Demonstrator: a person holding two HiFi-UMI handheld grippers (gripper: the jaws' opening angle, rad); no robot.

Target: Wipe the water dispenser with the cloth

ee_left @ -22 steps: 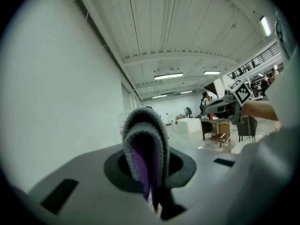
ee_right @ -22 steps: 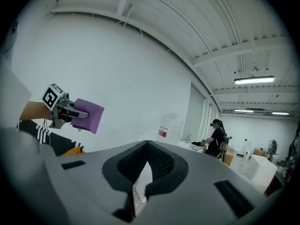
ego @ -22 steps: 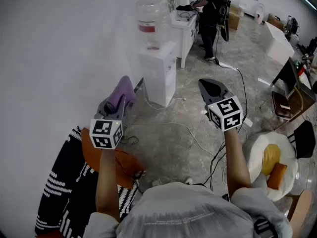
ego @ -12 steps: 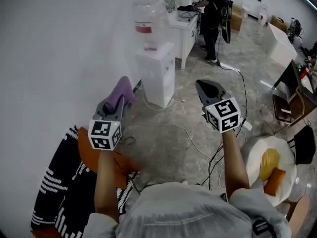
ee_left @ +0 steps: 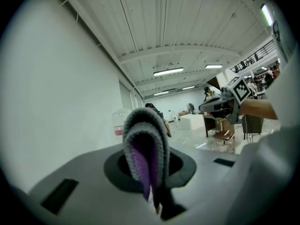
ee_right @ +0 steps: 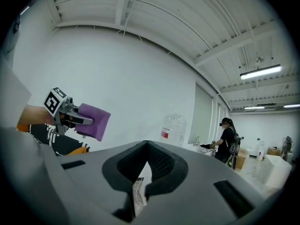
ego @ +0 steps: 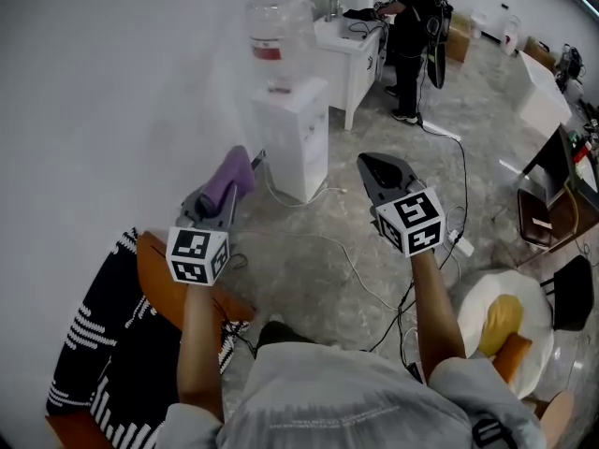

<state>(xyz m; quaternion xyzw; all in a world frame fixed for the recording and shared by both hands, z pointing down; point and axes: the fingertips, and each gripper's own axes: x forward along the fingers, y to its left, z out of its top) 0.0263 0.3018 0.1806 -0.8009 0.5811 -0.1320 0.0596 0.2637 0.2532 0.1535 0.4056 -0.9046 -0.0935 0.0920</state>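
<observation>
You are holding both bare forearms stretched forward, the left gripper [ego: 223,197] close to the white wall and the right gripper [ego: 374,166] about level with it, the two well apart. Your left claw is clamping a folded purple cloth [ego: 230,176], which is sticking up out of the jaws. Your right claw is pressed closed with nothing in it. The water dispenser [ego: 298,137] is standing ahead against the wall, well apart from both grippers and from the cloth, and it is carrying a clear bottle [ego: 274,28] with a red label on top. Loose cables [ego: 351,251] are trailing over the floor between you and the dispenser. Beyond it a person [ego: 412,7] in black is standing at a white counter [ego: 351,40]. At your lower right a round white cushion [ego: 529,311] is bearing a yellow thing [ego: 496,318], and at your left a black-and-white patterned fabric [ego: 94,372] is lying by the wall
</observation>
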